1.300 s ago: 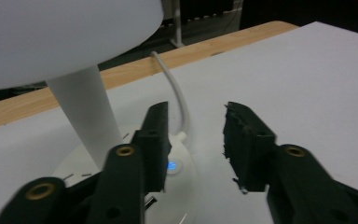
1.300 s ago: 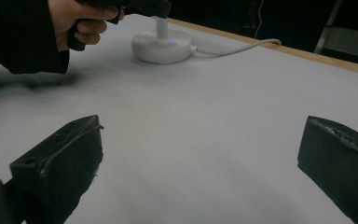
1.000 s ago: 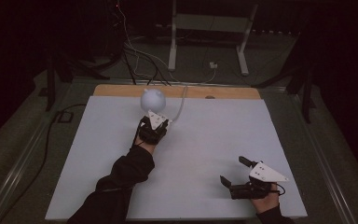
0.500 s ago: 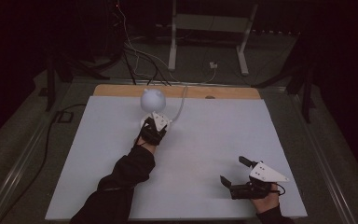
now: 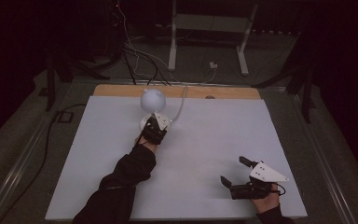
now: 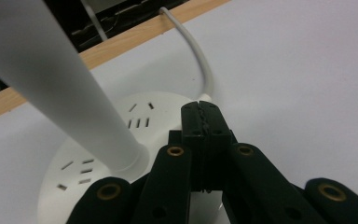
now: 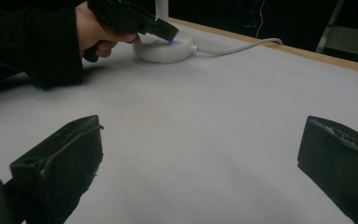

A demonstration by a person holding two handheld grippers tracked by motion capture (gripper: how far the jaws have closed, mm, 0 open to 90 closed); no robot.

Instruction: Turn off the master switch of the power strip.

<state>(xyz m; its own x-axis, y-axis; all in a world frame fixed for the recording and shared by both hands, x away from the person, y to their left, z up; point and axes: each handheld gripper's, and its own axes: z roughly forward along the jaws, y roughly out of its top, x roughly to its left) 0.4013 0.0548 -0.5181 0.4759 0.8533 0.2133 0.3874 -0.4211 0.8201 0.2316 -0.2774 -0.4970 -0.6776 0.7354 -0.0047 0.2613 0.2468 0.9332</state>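
Upper middle of the high view, the white lamp (image 5: pixel 153 100) stands on its round base (image 6: pixel 98 154) near the far edge of the table (image 5: pixel 214 140), and the left tool (image 5: pixel 156 125) has its jaws pressed together, gripping nothing, tip down on that base, likely pressing a touch switch, judging by a small blue glow there. Lower right, the right tool (image 5: pixel 233 172) rests on the table, jaws spread wide and empty, apparently waiting clear.
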